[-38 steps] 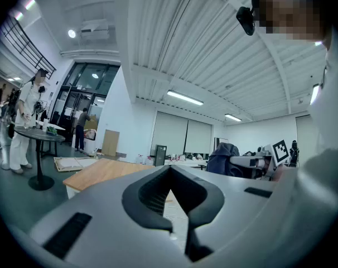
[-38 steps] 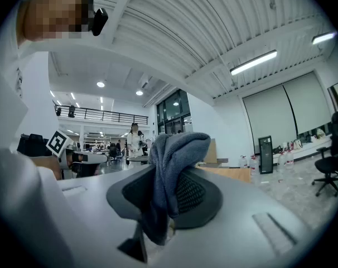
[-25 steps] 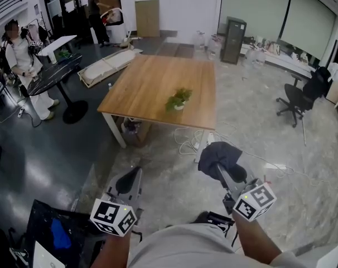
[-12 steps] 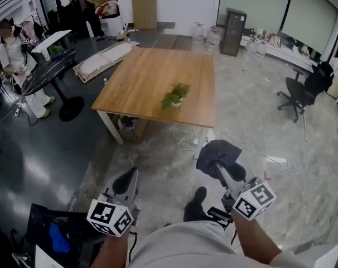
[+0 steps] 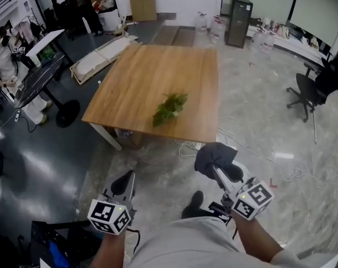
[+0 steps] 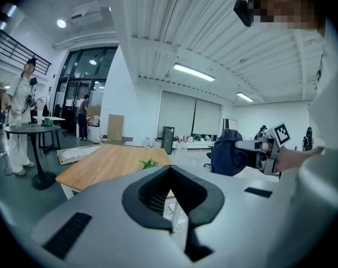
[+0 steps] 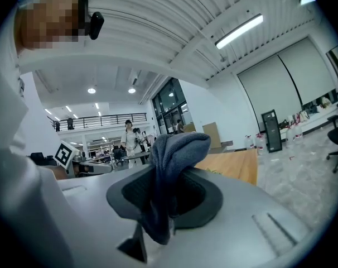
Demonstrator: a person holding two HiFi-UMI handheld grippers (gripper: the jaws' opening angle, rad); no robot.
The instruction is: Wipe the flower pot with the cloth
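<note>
A small potted green plant (image 5: 169, 108) stands on the wooden table (image 5: 152, 71), near its front edge; leaves and blur hide the pot itself. My right gripper (image 5: 215, 165) is shut on a dark blue-grey cloth (image 5: 215, 153) that bunches over its tips, held above the floor short of the table. In the right gripper view the cloth (image 7: 170, 166) hangs down between the jaws. My left gripper (image 5: 125, 181) is shut and holds nothing, level with the right one. The left gripper view shows the plant (image 6: 149, 163) far ahead and the cloth (image 6: 229, 154) off to the right.
White cables (image 5: 236, 147) trail over the floor under the table's near right corner. A black office chair (image 5: 313, 89) stands at the right. At the left are a round black table (image 5: 38, 78) and a person in white (image 5: 3, 60). A long flat box (image 5: 99, 54) lies beyond the table.
The table and plant have grown larger and come closer in the head view. Both grippers have moved forward together. The cloth stays in the right gripper.
</note>
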